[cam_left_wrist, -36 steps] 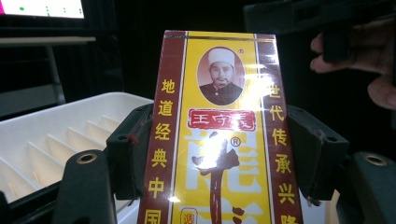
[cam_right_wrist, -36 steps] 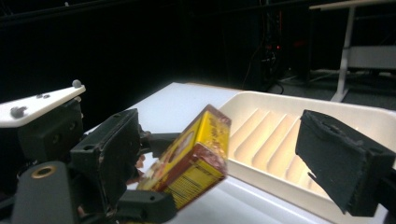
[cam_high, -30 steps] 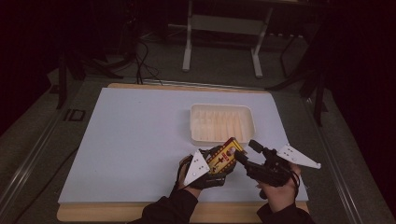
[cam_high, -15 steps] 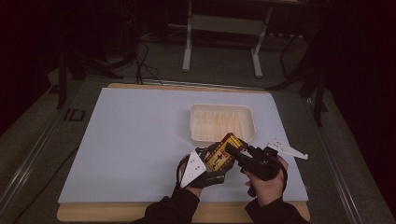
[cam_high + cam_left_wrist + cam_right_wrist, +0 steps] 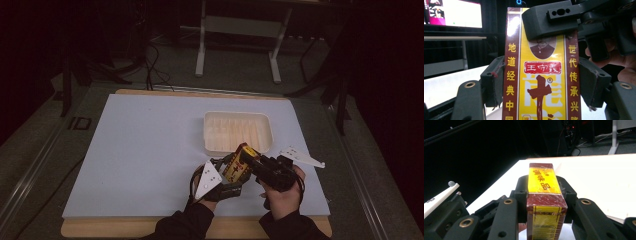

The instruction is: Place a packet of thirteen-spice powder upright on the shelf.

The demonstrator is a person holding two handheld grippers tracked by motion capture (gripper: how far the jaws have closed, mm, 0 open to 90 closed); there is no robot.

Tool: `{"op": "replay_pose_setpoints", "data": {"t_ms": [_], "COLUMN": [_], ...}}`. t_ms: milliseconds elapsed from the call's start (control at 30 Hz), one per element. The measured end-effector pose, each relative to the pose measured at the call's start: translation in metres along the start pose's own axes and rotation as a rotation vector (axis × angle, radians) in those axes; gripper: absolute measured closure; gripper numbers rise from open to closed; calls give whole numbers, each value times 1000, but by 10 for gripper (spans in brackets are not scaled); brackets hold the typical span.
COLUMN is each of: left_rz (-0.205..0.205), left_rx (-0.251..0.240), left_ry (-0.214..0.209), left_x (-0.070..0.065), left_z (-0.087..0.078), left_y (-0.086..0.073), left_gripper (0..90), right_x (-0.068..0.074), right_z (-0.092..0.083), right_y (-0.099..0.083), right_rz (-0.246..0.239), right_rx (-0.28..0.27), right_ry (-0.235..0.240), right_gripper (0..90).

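A: Where is the seasoning box (image 5: 240,161) now?

B: Off the table (image 5: 140,150), near its front edge, just short of the white tray (image 5: 238,131). The left gripper (image 5: 541,85) clamps its narrow sides; the right gripper (image 5: 545,195) grips one end too.

A: So both are closed on it?

B: Yes, both squeeze the same box.

A: How far along?

B: I'd judge it mid-handover. One gripper must let go, and the tray is empty, so placing remains.

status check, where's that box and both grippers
Left gripper and right gripper both shut on yellow-and-maroon cardboard box. Box lifted beside white plastic tray. Nothing blocking.
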State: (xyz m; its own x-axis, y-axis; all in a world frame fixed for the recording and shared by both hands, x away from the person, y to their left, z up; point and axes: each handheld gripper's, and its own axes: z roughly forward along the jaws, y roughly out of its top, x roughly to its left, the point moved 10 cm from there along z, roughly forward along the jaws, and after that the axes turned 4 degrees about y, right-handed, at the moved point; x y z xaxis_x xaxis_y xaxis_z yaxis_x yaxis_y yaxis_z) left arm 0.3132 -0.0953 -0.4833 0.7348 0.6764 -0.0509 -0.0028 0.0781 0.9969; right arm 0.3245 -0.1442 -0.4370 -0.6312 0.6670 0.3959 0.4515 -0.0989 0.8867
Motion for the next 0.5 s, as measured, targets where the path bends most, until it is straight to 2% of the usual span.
{"op": "replay_pose_setpoints", "data": {"t_ms": [133,200,300,500], "left_rz": [-36,-68,-55,-38], "left_rx": [14,47,64,77], "left_ry": [3,14,27,39], "left_x": [3,5,8,15], "left_z": [2,3,3,-3], "left_y": [5,6,10,15], "left_gripper": [309,251,191,170], "right_x": [1,1,0,-5], "right_z": [2,2,2,3], "right_y": [5,8,14,25], "right_rz": [-6,-24,-45,-89], "right_rx": [-1,-7,-22,-41], "right_ry": [-4,-14,-27,-64], "right_gripper": [676,676,676,675]}}
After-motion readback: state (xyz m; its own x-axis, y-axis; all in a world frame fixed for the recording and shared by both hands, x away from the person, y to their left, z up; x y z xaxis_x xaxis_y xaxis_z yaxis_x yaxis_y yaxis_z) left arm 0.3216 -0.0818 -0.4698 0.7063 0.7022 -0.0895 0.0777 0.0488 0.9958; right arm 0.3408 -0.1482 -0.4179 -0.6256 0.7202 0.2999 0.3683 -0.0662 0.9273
